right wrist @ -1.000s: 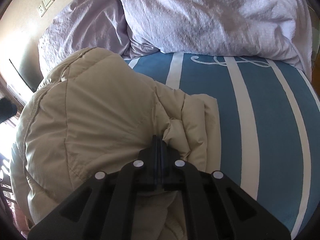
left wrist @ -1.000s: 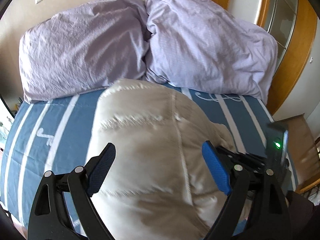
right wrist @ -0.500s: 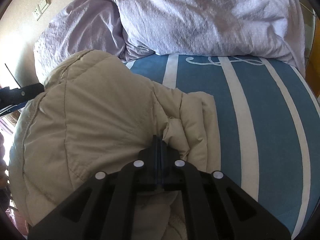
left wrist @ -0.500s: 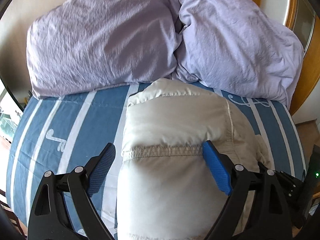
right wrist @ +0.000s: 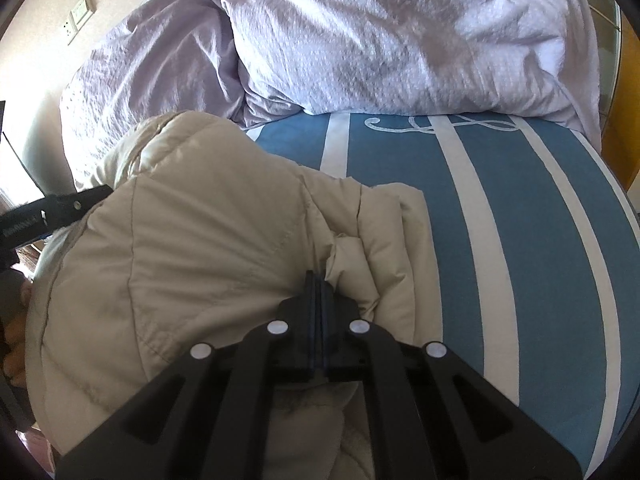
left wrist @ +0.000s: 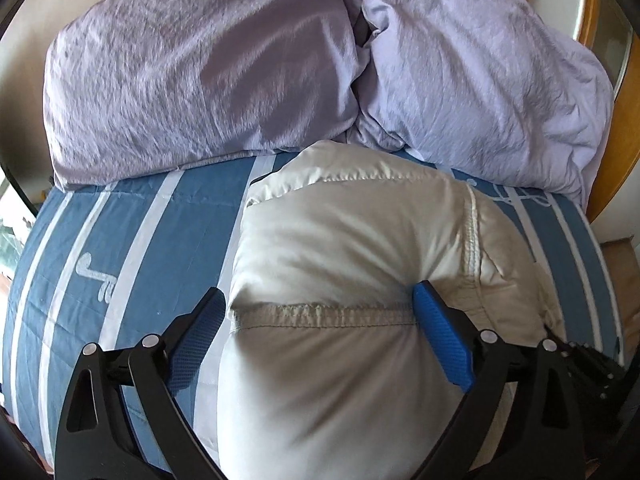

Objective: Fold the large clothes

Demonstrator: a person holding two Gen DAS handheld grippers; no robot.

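A cream puffy down jacket (left wrist: 352, 280) lies bundled on the blue striped bed; it also shows in the right wrist view (right wrist: 200, 260). My left gripper (left wrist: 320, 312) is open, its blue pads (left wrist: 440, 336) straddling the jacket's left end along a stitched seam, the right pad pressing into the fabric. My right gripper (right wrist: 318, 280) is shut flat and rests on the jacket beside its folded right edge; I cannot tell whether fabric is pinched between its fingers. The left gripper's black finger (right wrist: 60, 208) shows at the left in the right wrist view.
Two lilac pillows (left wrist: 200, 80) (left wrist: 480, 80) lie against the headboard just beyond the jacket; they also show in the right wrist view (right wrist: 400, 32). The blue and white striped bedsheet (right wrist: 520, 240) spreads to the right. A wooden frame (left wrist: 612, 152) stands at the right bed edge.
The left gripper has swung to the jacket's left end and moved forward, so the seam now lies between its open pads. The right gripper has stayed shut in place.
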